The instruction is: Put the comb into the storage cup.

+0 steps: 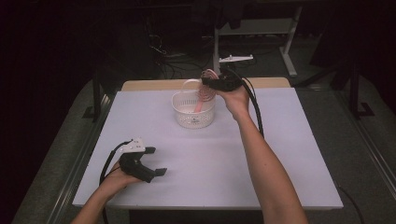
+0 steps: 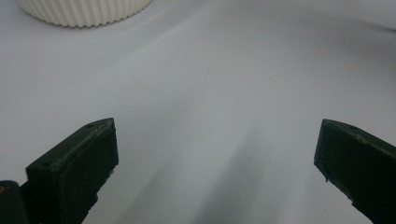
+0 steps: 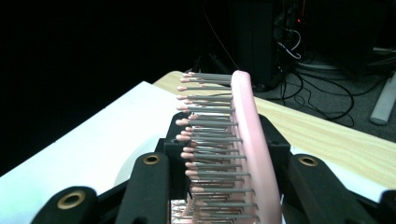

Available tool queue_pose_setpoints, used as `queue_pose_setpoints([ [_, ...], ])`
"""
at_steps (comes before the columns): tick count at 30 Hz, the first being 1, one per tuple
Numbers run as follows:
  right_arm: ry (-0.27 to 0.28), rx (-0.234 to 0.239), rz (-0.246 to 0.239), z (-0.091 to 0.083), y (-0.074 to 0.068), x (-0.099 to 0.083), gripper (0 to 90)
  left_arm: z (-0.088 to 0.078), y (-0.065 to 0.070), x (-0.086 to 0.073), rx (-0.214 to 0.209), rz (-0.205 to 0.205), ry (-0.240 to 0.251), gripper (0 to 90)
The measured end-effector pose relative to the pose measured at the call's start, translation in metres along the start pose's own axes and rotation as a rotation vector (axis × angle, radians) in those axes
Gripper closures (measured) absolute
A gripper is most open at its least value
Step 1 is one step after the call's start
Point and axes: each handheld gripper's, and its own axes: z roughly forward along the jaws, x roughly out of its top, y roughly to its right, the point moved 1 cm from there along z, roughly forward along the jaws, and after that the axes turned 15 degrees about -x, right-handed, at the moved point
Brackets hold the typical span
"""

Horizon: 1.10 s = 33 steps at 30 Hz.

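A pink hairbrush [image 1: 206, 90] with grey pink-tipped bristles hangs tilted over a white perforated basket [image 1: 183, 116] at the back middle of the table, its handle reaching down inside. My right gripper [image 1: 211, 84] is shut on the brush head. In the right gripper view the black jaws clamp the hairbrush [image 3: 250, 140] from both sides, at my right gripper [image 3: 224, 156]. My left gripper [image 1: 157, 161] rests at the front left, open and holding nothing. In the left gripper view my left gripper [image 2: 217, 149] has its jaws wide apart over bare white tabletop, with the ribbed basket [image 2: 84, 11] far ahead.
A white sheet [image 1: 210, 163] covers the table, and a strip of wood [image 1: 154, 85] shows along its far edge. Behind the table are cables on the floor and a white desk frame [image 1: 289, 42]. The surroundings are dark.
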Motion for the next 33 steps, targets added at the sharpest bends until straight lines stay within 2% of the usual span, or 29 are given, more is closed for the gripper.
queue_pose_setpoints([
  [18, -0.024, -0.01, 0.037, 0.007, 0.014, -0.005, 59.9, 0.001, 0.0, 0.0, -0.002, 0.002, -0.005, 0.0],
  [33, -0.049, -0.038, 0.074, 0.009, 0.03, -0.009, 51.1, 0.001, 0.0, 0.0, -0.004, 0.002, -0.009, 0.0],
])
